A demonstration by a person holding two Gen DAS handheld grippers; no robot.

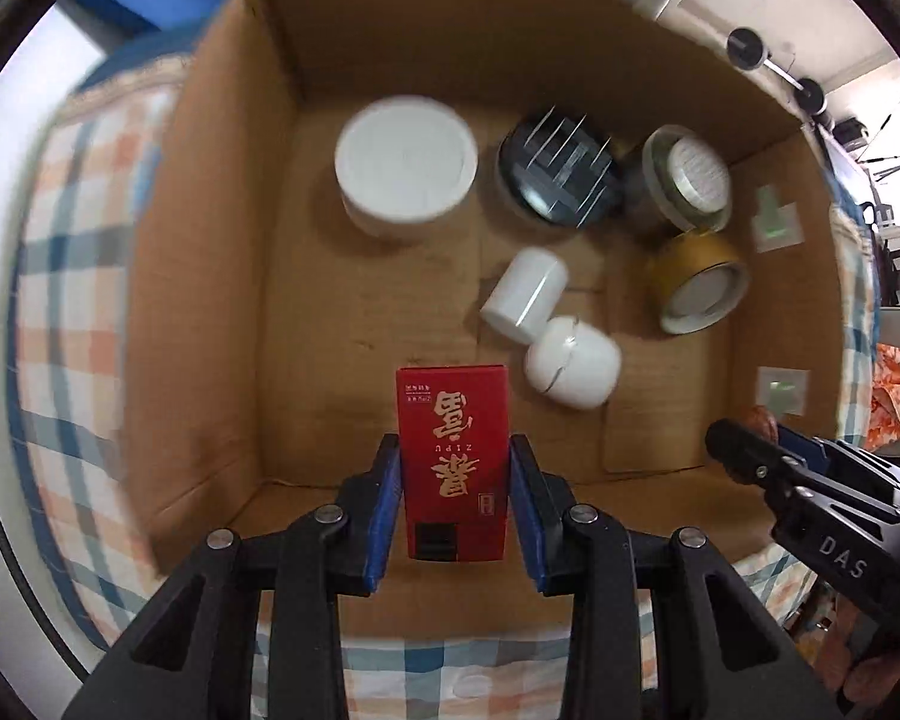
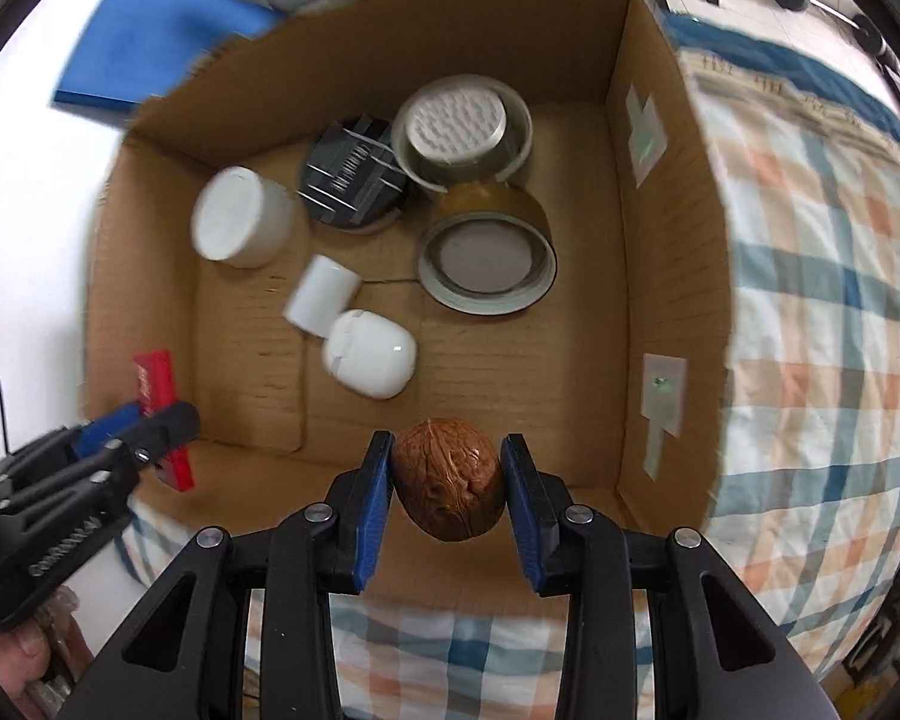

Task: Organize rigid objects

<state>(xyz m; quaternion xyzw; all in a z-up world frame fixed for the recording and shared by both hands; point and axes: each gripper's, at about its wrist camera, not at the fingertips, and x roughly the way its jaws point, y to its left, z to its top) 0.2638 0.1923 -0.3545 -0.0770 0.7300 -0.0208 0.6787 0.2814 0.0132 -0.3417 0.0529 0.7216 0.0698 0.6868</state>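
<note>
Motion blur smears the cardboard box (image 1: 222, 276) rim and its white tub (image 1: 406, 163).

The small gold print on the red box (image 1: 452, 462) is too fine to read, and its lower end hides between the blue pads. Motion blurs the checked cloth (image 1: 78, 276) (left wrist view). The walnut (image 2: 448, 480) covers part of the cardboard box (image 2: 660, 276) floor.
</note>
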